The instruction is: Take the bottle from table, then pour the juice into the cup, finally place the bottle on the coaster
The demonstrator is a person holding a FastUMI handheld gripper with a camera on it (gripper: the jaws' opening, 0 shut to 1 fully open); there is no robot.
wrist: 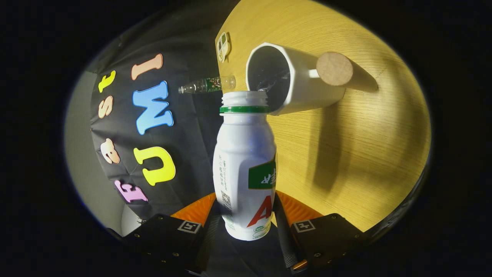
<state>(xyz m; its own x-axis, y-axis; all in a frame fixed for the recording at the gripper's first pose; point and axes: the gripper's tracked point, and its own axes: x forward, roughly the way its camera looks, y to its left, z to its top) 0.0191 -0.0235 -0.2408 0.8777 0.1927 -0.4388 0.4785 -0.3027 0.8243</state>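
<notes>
Clear plastic bottle [207, 85] near table edge, small sticker [223, 46] on wooden table [357, 161]

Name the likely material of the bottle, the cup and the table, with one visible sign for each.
Bottle, held between the gripper fingers: probably opaque white plastic, from its soft sheen and moulded threaded neck. Cup: looks like glossy white ceramic or plastic, smooth and thick-rimmed; unclear which. Table: wood or wood-look laminate, showing fine grain lines.

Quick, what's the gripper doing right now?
Gripper: closed on the white juice bottle, its open mouth tipped at the white cup.
</notes>
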